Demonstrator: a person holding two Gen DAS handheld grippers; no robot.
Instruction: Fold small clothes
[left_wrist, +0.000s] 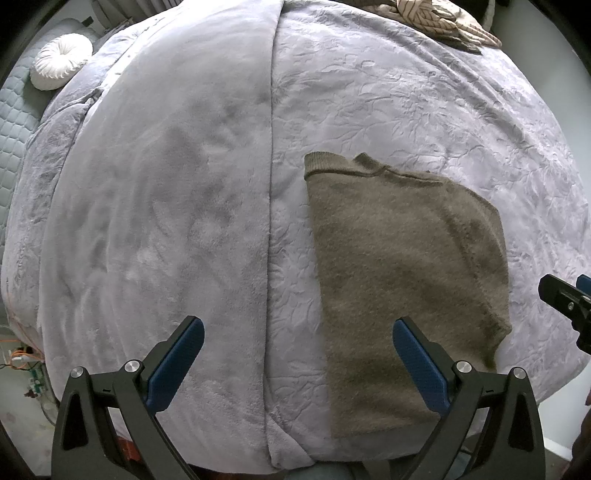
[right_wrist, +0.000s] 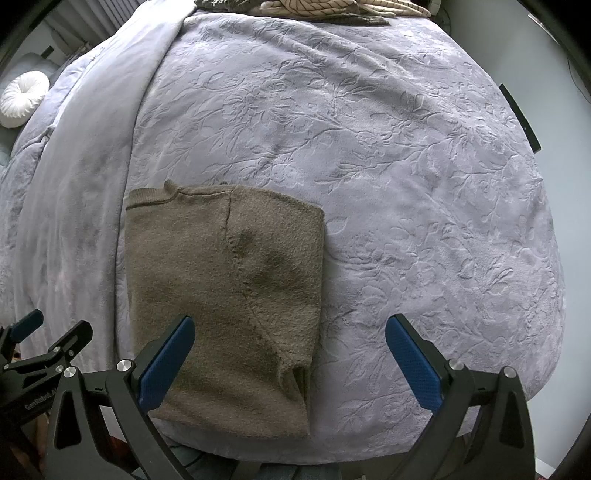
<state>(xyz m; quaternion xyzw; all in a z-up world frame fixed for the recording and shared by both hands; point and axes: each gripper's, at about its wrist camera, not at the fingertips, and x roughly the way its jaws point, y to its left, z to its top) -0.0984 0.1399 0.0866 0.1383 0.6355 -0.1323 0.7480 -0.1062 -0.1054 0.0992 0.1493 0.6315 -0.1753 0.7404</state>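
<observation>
A brown knitted sweater (left_wrist: 402, 280) lies flat on the lavender bedspread (left_wrist: 184, 184), its sides folded in to a narrow rectangle and its collar at the far end. In the right wrist view the sweater (right_wrist: 221, 288) shows a sleeve laid diagonally across it. My left gripper (left_wrist: 297, 332) hovers open over the sweater's left edge, nothing between its blue pads. My right gripper (right_wrist: 290, 332) is open above the sweater's right edge, also holding nothing. The right gripper (left_wrist: 565, 299) shows at the right border of the left wrist view, and the left gripper (right_wrist: 33, 343) at the lower left of the right wrist view.
A white round cushion (left_wrist: 61, 61) rests at the far left by a quilted grey pillow. Striped and patterned clothes (right_wrist: 332, 7) are piled at the far end of the bed. The bedspread (right_wrist: 406, 166) has a raised floral texture; its near edge drops to the floor.
</observation>
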